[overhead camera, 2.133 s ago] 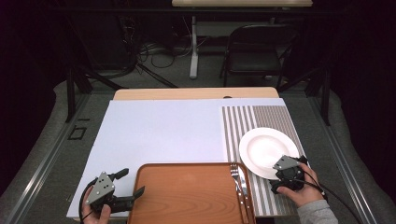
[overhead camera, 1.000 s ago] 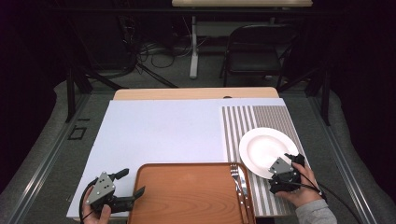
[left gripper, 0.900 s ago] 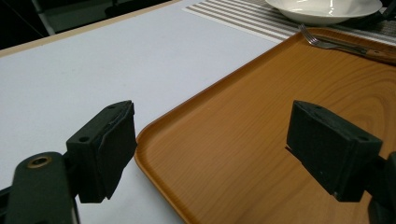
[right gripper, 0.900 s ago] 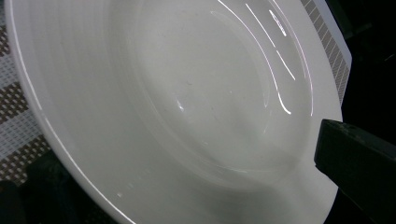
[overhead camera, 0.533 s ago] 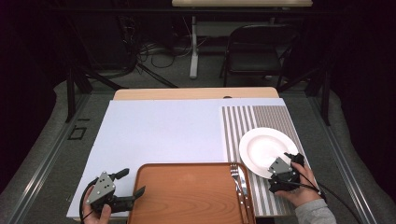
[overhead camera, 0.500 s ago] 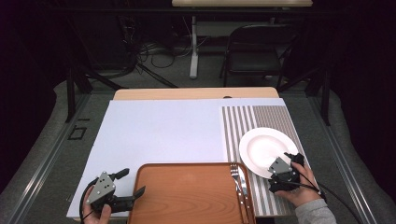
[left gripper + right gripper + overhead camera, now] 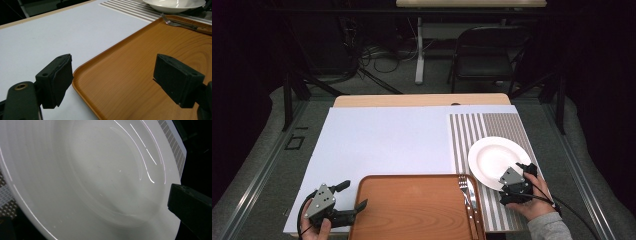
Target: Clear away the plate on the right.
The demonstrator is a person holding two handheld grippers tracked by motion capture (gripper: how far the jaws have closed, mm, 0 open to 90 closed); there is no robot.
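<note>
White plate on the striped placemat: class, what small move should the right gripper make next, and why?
Probably close the jaws on the rim. The right gripper sits at the near edge of the white plate, and in the right gripper view one jaw stands over that rim, not visibly clamped. The wooden tray lies bare beside it.

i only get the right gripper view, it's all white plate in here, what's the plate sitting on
observer: The plate rests on a striped placemat, just right of a wooden tray.
operator: anything on that tray
observer: A fork lies along its right edge, tines pointing away from the person.
operator: where's the left gripper
observer: The left gripper is at the tray's near left corner, fingers open, with the tray's rim between them.
</note>
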